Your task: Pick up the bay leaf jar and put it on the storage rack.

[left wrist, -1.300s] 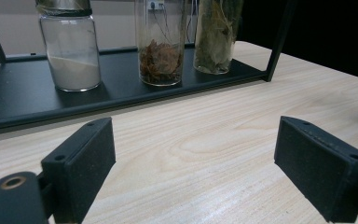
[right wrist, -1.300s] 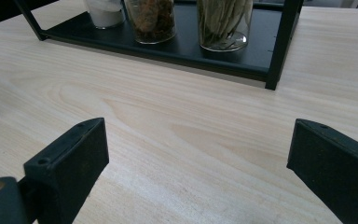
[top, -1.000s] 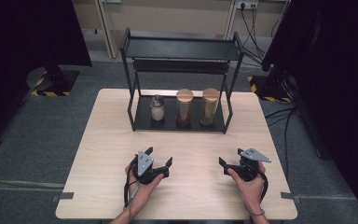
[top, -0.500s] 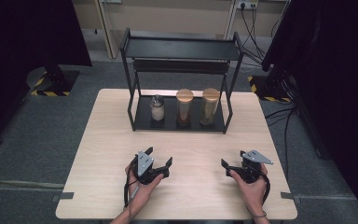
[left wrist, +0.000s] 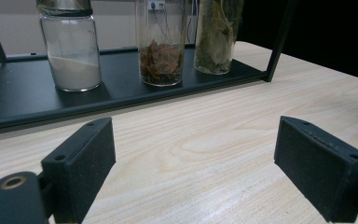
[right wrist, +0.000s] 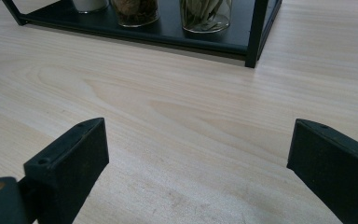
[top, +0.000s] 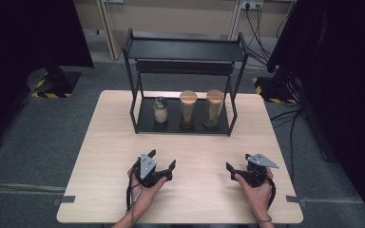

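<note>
Here, three glass jars (top: pixel 188 109) hold different contents.

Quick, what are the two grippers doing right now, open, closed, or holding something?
Left gripper: open, holding nothing, jaws wide apart above the light wooden table.
Right gripper: open, holding nothing, also over bare table.

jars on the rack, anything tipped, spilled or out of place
Nothing stands out. The three jars stand upright in a row on the rack's bottom shelf, lids on, nothing spilled. Both tongs are open over bare table.
</note>
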A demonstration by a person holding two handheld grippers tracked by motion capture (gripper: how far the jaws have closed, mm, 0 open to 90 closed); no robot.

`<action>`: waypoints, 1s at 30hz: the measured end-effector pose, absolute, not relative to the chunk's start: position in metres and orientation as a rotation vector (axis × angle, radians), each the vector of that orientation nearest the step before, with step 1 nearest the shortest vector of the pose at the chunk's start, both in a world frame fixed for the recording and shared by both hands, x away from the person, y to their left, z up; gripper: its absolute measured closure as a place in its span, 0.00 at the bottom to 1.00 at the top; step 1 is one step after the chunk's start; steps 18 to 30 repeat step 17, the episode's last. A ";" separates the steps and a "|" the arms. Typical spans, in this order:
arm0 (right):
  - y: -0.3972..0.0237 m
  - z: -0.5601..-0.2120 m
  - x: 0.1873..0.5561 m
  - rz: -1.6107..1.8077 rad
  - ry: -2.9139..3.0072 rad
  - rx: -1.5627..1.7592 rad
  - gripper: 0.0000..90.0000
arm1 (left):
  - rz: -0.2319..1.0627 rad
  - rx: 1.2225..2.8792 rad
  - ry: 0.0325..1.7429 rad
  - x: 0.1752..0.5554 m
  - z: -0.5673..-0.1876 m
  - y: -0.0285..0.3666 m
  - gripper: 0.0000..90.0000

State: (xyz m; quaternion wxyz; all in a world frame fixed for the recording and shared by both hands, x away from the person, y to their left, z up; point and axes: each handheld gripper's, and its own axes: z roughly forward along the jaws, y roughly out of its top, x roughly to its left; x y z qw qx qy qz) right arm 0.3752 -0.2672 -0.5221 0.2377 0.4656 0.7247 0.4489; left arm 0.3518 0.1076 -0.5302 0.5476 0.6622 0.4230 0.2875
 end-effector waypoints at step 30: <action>-0.268 -0.522 0.375 1.234 1.986 1.275 0.06 | 0.678 1.574 1.005 0.352 -0.530 0.108 0.13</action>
